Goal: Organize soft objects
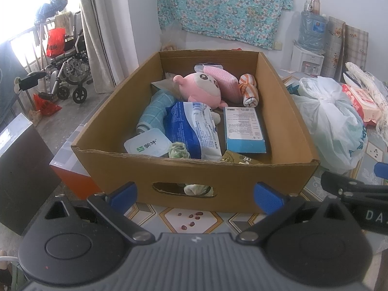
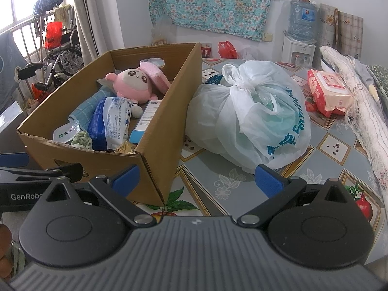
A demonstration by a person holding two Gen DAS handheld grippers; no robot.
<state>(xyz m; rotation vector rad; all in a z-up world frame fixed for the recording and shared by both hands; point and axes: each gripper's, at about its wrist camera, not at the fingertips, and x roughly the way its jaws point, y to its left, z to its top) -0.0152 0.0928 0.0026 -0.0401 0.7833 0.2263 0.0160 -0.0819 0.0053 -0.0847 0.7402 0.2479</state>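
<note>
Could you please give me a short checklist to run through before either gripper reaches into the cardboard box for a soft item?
1. Left gripper open and empty: ok, jaws spread wide, nothing between them.
2. Right gripper open and empty: ok.
3. Cardboard box open on top: ok, no lid or flaps over it.
4. Pink plush toy reachable from above: ok, it lies on top of the pile near the back.
5. Blue towel free to lift: not ok, the blue and white packet lies partly over it.
6. Room beside the box on the right: not ok, the tied plastic bag sits close against its wall.
</note>
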